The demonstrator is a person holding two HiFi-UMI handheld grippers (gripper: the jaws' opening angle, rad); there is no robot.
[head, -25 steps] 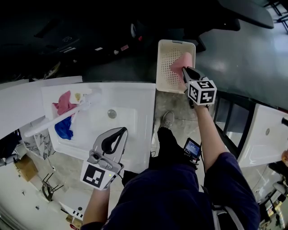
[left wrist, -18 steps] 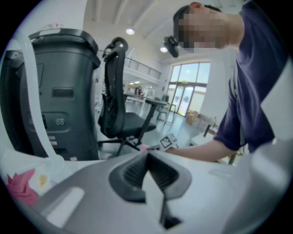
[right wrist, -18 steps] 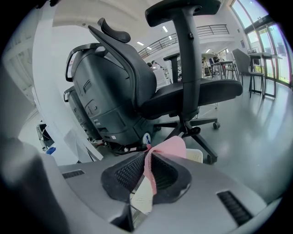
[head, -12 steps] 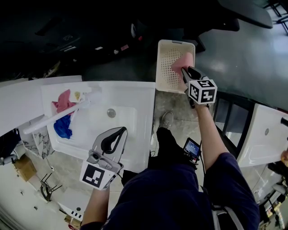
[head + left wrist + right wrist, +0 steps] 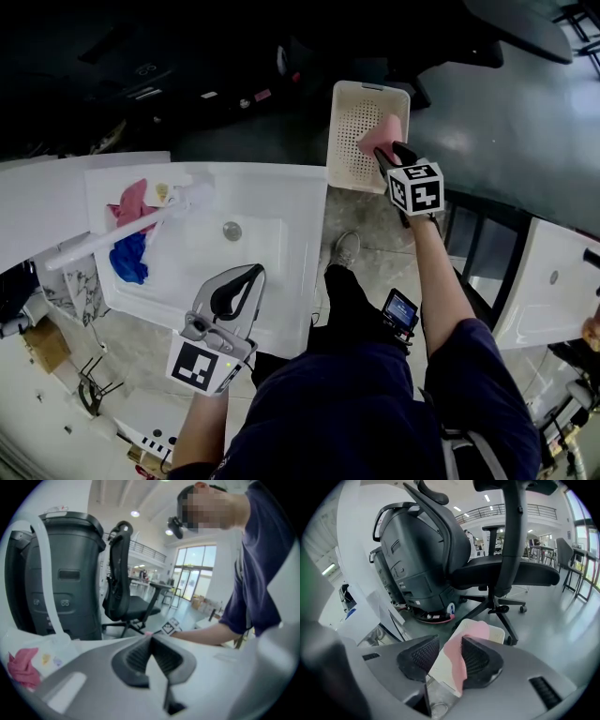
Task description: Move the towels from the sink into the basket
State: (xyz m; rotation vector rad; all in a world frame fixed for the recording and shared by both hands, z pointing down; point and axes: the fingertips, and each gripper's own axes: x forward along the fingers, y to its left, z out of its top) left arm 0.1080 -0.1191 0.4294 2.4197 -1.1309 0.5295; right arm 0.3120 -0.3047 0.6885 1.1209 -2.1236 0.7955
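My right gripper hangs over the cream perforated basket on the floor. Its jaws have just been opening, and they are open now. A light pink towel is between them. In the right gripper view that towel drapes against the right pad while the left pad stands clear of it. My left gripper is shut and empty over the front of the white sink. A magenta towel and a blue towel lie at the sink's left end.
A white faucet arm crosses above the two towels, and the drain sits mid-basin. A black office chair and a dark floor machine stand beyond the basket. Another white basin is at the right.
The right gripper's jaws have parted, loosening the pink towel over the basket. The left gripper has stayed where it was.
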